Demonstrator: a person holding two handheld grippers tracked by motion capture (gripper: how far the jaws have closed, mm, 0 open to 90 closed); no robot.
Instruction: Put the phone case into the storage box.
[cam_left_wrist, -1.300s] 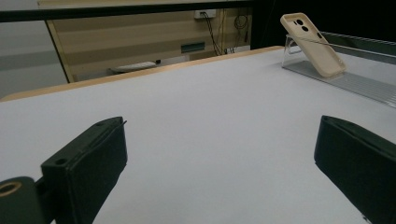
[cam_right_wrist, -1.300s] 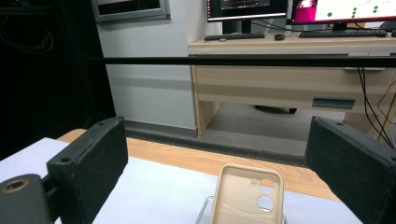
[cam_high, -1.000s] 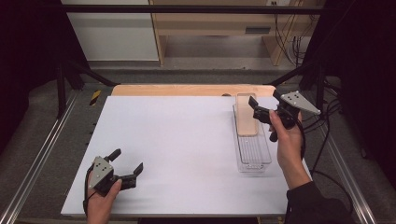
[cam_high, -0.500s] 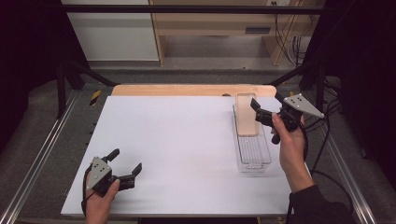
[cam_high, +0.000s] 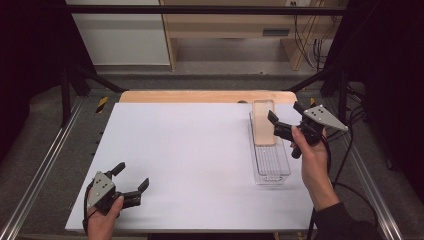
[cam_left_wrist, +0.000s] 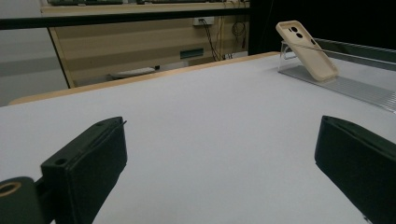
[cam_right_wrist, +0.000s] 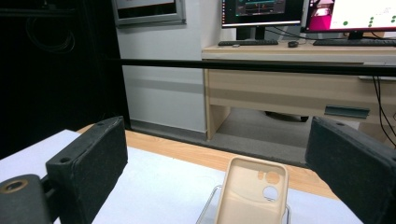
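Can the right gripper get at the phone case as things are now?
Probably yes. The right gripper is open and close beside the phone case, which leans on the far end of the clear tray. Nothing stands between them.

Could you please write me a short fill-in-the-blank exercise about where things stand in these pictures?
1. The beige phone case leans in the clear ____ tray.
2. The right gripper has its jaws ____ near the case.
3. The left gripper rests at the ____ corner of the white table, jaws open.

Missing words: plastic; open; near left
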